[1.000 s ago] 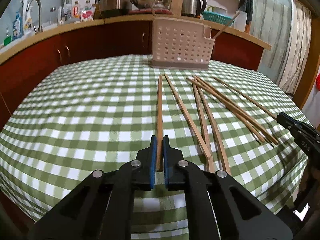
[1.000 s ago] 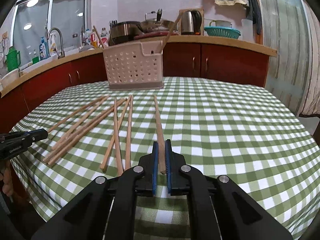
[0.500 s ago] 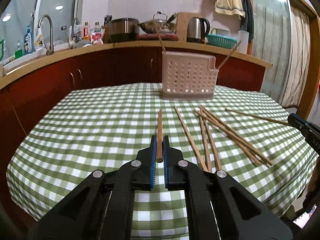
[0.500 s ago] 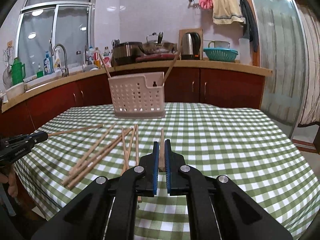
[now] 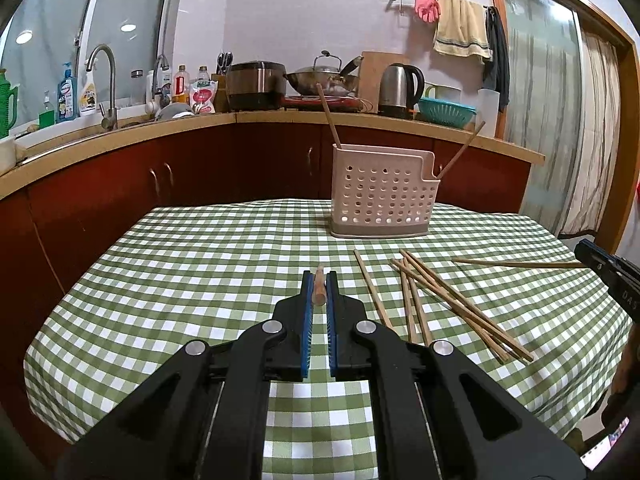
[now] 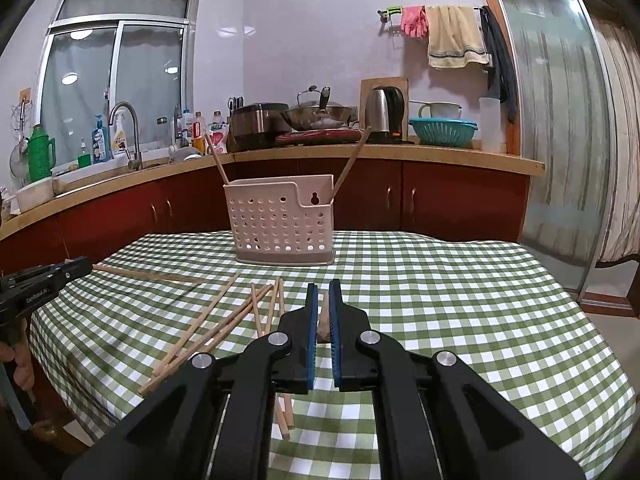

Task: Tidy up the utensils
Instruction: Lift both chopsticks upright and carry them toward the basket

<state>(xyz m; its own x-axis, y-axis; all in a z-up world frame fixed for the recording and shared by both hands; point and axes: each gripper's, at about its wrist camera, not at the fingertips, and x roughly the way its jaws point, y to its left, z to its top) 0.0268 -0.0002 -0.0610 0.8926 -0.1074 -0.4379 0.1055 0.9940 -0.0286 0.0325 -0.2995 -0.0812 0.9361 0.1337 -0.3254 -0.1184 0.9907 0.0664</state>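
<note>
Left gripper (image 5: 319, 294): fingers (image 5: 307, 312) closed on one wooden chopstick (image 5: 319, 289), clamped close to its near end; shaft points forward, clear of the checked cloth.
Right gripper (image 6: 323, 312): fingers (image 6: 335, 332) closed on a second chopstick (image 6: 324, 320), likewise near its end; seen from the left wrist view as a thin stick (image 5: 516, 264) projecting level over the surface (image 5: 200, 280).
Handling, judged: light, stiff, slender wood; smooth and narrow, so liable to pivot or slide between the pads when held at one end. Firm pinch advised; a hold nearer mid-length would give better tip control.
Loose chopsticks (image 5: 448, 300): several lying crossed and overlapping on the cloth, between the grippers and the holder. Best taken singly, at a free end clear of neighbours, judged.
Utensil holder (image 5: 382, 194): perforated pale plastic caddy, upright at the far side of the surface; two chopsticks already leaning inside, one at each end.
Insertion, judged: tip to go down first into the open top; light caddy may shift if struck on its wall.
Background: kitchen counter with kettle (image 5: 400, 88) and sink beyond, not involved.
</note>
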